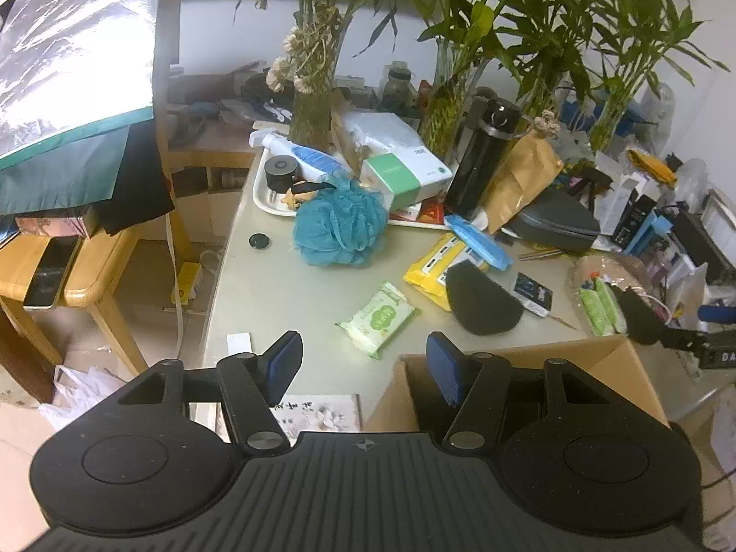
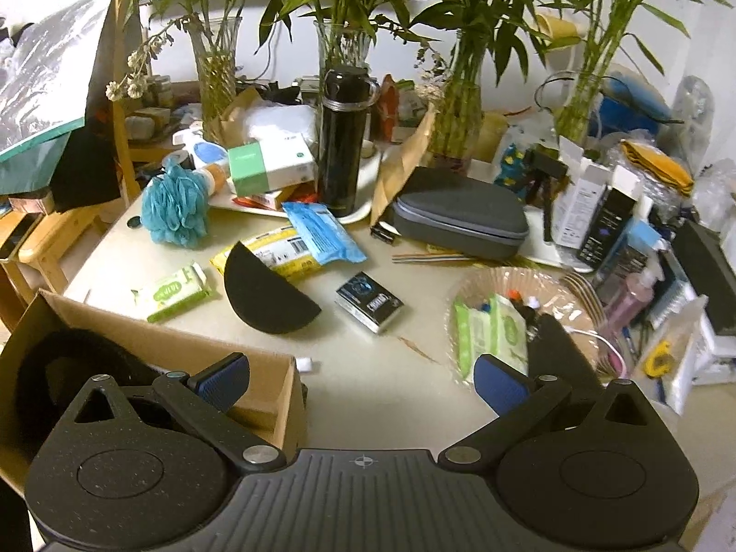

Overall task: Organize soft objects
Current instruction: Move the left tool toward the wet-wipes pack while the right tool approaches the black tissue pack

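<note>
Now both claws, left gripper [image 1: 363,368] and right gripper [image 2: 361,379], hang released over the cardboard box [image 2: 257,368], ready for the black foam pad [image 2: 264,292].

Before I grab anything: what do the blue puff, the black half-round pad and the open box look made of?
Blue puff: gathered plastic netting, by its ruffled, see-through mesh.
Black half-round pad: probably foam; matte, thick, with a clean cut edge.
Open box: plain brown cardboard, dull, raw-edged.
</note>
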`<state>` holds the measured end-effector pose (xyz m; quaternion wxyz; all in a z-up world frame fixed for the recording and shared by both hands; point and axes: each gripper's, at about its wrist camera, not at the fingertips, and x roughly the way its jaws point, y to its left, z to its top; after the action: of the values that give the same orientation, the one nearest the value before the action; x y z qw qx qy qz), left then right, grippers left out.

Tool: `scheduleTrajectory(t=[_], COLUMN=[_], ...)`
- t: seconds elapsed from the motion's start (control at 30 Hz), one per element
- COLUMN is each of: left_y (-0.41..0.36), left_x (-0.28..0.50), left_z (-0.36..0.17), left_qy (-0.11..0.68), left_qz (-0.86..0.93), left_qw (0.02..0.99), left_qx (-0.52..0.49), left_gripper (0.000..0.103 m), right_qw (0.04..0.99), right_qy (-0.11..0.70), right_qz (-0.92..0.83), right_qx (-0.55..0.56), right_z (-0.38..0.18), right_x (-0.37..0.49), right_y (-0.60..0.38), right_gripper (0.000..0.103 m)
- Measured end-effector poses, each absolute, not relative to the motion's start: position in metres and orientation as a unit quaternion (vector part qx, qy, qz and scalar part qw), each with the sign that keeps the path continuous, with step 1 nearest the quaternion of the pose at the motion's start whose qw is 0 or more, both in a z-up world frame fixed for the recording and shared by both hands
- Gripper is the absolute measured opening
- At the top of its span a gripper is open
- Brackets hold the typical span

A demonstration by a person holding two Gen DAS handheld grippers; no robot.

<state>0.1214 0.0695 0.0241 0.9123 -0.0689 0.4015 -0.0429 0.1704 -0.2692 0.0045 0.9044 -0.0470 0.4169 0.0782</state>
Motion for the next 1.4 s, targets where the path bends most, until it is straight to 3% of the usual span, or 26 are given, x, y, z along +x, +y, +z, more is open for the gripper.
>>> scheduleTrajectory(t=[0.5, 1.4], left_y=[0.077, 0.042], left_x=[0.169, 0.247], left_z=[-0.012, -0.071], left_qy=[0.433, 0.469], left_qz=[-0.069, -0.15], left_qw=[0.898, 0.863], left_qx=[-0.037, 0.116], left_gripper=[0.059, 0.059], right_qw=[0.897, 0.896], right_qy=[0.423, 0.429], right_qz=[0.128, 0.11], right_qx=[-0.019, -0.011], right_z=[-0.019, -0.033], right_x=[0.208, 0.231], right_y=[-0.274, -0.287], right_gripper=[0.103, 0.103])
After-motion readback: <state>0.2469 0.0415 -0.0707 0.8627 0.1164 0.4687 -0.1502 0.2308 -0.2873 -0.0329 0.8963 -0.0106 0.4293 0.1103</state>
